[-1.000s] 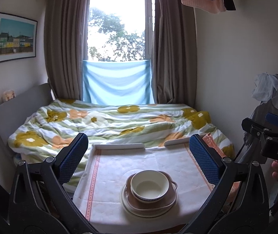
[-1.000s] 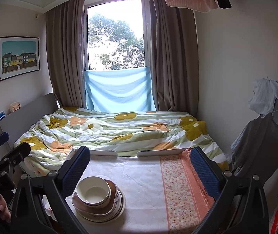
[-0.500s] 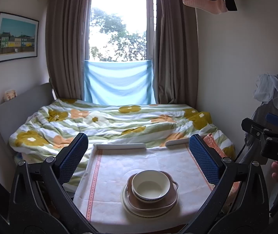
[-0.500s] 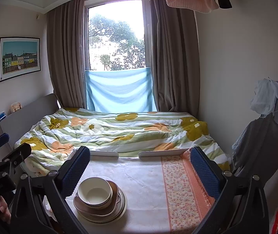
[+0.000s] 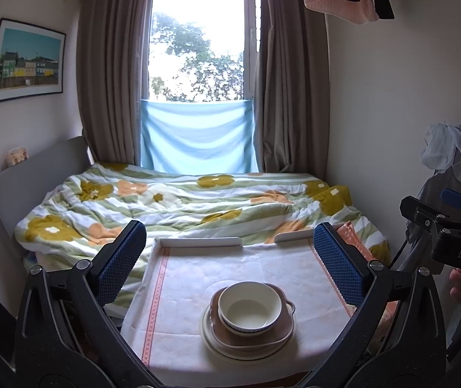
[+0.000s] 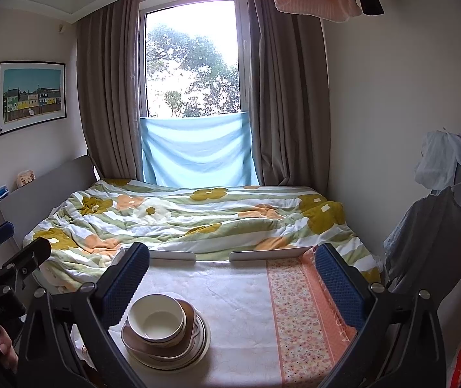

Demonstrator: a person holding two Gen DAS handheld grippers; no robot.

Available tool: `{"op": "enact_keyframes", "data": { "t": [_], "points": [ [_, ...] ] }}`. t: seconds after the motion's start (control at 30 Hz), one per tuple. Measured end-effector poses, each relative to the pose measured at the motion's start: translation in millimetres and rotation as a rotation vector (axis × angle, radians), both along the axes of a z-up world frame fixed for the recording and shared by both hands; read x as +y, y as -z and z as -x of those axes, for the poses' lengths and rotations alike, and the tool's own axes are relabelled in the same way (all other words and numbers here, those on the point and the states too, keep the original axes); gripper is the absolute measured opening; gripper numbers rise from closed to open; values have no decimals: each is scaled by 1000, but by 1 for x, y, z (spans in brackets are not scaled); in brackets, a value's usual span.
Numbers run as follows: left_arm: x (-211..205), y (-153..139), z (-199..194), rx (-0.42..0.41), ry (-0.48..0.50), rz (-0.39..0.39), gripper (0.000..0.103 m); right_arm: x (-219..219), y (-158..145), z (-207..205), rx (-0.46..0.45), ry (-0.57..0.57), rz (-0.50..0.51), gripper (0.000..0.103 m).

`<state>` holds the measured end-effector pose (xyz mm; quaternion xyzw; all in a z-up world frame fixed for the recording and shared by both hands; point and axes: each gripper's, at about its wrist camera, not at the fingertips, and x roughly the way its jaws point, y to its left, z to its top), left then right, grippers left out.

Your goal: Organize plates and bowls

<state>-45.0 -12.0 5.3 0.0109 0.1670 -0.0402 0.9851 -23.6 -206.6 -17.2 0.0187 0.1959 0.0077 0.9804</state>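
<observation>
A cream bowl [image 5: 250, 305] sits mouth-up, nested in a brown dish with small side handles [image 5: 253, 331], which in turn rests on a pale round plate [image 5: 246, 346]. The stack is one upright pile near the front edge of the table [image 5: 198, 249]; the brown dish's handles point roughly right and left, though the left one is hidden, so I cannot be sure. In the right wrist view the same stack [image 6: 166, 333] lies toward the table's left side, just beside that gripper's left finger.

The left gripper [image 5: 229, 266] hangs spread wide above the stack, its blue pads well apart and holding nothing. The right gripper [image 6: 232, 286] is equally wide apart and empty, over the bare middle of the table.

There is free cloth all around the pile: a white cloth with an orange stripe [image 5: 156, 294] to the left, and a flowered orange runner [image 6: 295, 320] well to the right. Two low white rails [image 6: 266, 254] line the far edge with a gap between them.

Beyond lies a bed with a flowered quilt [image 5: 182, 203], then brown curtains [image 6: 107, 97] around a window with a blue cloth [image 6: 198, 152] across its lower part. A framed picture [image 5: 26, 59] hangs on the left wall, and clothes [image 6: 440, 194] hang on the right.
</observation>
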Motion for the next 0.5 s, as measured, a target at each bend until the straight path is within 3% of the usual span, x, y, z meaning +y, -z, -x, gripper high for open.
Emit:
{"op": "enact_keyframes", "data": {
  "t": [0.5],
  "points": [
    [-4,-3,2,-3,-3,-3,103,0,1,1,-1,4,0,102]
  ]
}}
